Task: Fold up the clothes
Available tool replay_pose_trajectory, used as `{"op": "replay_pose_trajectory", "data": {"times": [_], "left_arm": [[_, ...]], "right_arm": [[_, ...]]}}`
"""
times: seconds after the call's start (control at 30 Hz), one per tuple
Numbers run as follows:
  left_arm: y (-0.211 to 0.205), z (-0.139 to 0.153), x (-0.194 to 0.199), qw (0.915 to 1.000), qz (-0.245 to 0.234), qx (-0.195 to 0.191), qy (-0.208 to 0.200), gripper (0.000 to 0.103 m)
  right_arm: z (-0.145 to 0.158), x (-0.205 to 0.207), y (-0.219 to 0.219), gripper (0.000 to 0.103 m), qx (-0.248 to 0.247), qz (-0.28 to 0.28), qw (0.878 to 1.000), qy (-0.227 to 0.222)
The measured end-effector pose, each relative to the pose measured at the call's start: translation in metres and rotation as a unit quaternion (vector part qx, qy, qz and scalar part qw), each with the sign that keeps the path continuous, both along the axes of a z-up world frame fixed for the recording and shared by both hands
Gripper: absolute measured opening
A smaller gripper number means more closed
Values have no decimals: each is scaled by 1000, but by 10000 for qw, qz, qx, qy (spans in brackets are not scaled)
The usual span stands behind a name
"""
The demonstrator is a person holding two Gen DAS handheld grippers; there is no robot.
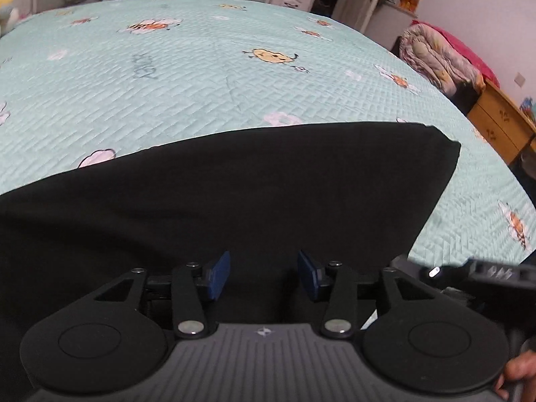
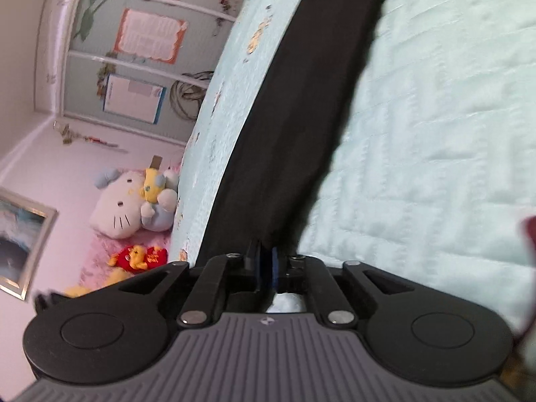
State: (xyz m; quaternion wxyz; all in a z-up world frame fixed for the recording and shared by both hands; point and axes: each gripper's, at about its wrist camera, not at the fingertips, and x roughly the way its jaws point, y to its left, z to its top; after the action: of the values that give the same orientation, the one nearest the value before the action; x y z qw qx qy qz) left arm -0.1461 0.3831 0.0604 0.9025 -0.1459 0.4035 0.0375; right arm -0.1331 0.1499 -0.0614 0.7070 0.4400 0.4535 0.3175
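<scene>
1. The black garment (image 1: 234, 194) lies on the mint quilted bedspread (image 1: 201, 77), spread smooth with a straight far edge and one squared corner at the right in the left wrist view. By that tidy outline I judge at least one fold may be made, though the cloth is too dark and plain to tell what kind of garment it is or how many layers lie there.
2. The left gripper (image 1: 264, 274) hovers over the near part of the cloth with its blue pads (image 1: 219, 274) well apart and nothing between them: released.
3. The right gripper (image 2: 266, 264) is clenched, its pads nearly together on the near edge of the garment (image 2: 301, 117), which runs away from it as a long dark band across the bedspread (image 2: 435, 134).
4. What seems left: carry the pinched edge over to make the next fold, then flatten it. The blur in the right wrist view suggests that hand is in motion.
5. The fabric looks matte, soft and limp, with faint creases only.
6. Plush toys (image 2: 134, 204) sit beyond the bed.
</scene>
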Motion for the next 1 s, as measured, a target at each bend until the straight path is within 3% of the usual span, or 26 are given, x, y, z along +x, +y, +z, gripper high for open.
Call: {"op": "replay_pose_trajectory", "data": {"times": [0.07, 0.23, 0.37, 0.53, 0.67, 0.8, 0.87, 1.0], "left_arm": [[-5, 2, 7, 9999, -25, -126, -74, 49], [-17, 1, 43, 9992, -198, -282, -178, 56], [-22, -12, 75, 9991, -203, -373, -22, 56], [-28, -14, 83, 9973, -236, -678, -141, 57], [-45, -8, 76, 9984, -451, -298, -171, 57], [-84, 5, 51, 9902, -1294, 388, -357, 58], [-108, 9, 38, 9801, -1770, 799, -420, 60], [-139, -5, 29, 9654, -2216, 1355, -245, 62]], "right_arm": [[2, 3, -16, 20, 8, -225, 9997, 3], [1, 17, -44, 21, -66, -914, 9957, 119], [-4, 26, -42, 21, -23, -988, 9950, 167], [-4, 35, -33, 21, -9, -1050, 9942, 233], [-1, 38, -34, 22, -107, -1026, 9944, 250], [2, 29, -45, 25, -210, -979, 9943, 361], [2, 25, -49, 44, -77, -982, 9943, 397], [12, 34, -36, 65, -130, -801, 9961, 351]]}}
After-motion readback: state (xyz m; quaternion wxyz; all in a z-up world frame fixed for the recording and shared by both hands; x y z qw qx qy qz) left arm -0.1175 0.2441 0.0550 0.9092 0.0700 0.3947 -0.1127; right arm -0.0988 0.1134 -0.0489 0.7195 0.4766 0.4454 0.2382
